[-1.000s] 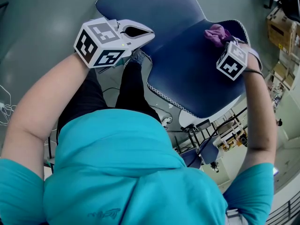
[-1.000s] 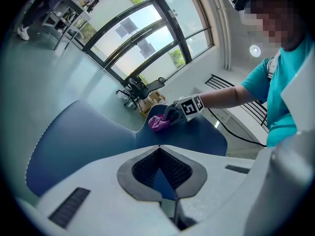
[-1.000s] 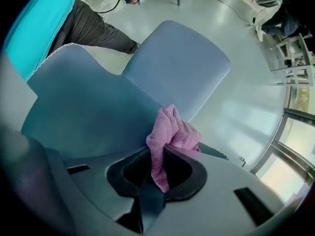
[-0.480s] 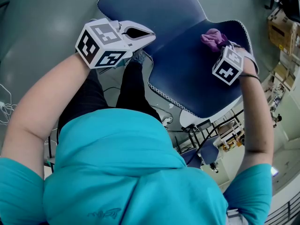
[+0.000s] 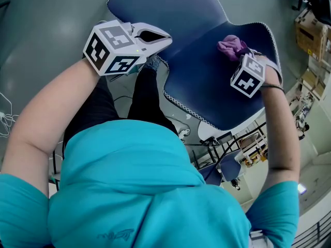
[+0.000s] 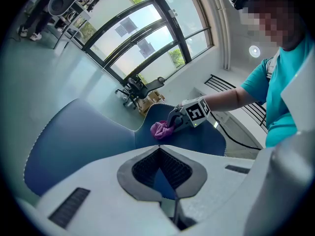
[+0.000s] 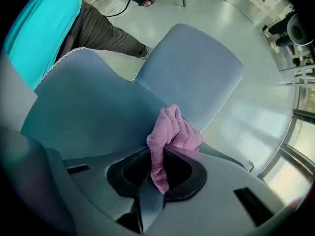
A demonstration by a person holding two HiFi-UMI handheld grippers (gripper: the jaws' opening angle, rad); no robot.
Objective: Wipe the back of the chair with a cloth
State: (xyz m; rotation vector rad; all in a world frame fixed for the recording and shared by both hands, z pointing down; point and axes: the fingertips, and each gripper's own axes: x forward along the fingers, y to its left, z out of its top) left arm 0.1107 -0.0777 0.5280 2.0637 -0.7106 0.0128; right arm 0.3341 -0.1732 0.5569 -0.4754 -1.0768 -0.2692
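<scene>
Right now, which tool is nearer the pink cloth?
Right. The right tool is shut on the cloth against the blue chair; the left tool, shut and empty, is across the chair, well apart from it.

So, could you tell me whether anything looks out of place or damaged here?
Nothing stands out. The pink cloth is pinched in the right gripper at the backrest of the blue chair, whose upholstery looks intact; the left gripper is shut, holding nothing.

Grey floor (image 5: 41, 35), big slanted windows (image 6: 142, 38) w/ office chair (image 6: 135, 88) nearby, ceiling light (image 6: 254, 51) on.
</scene>
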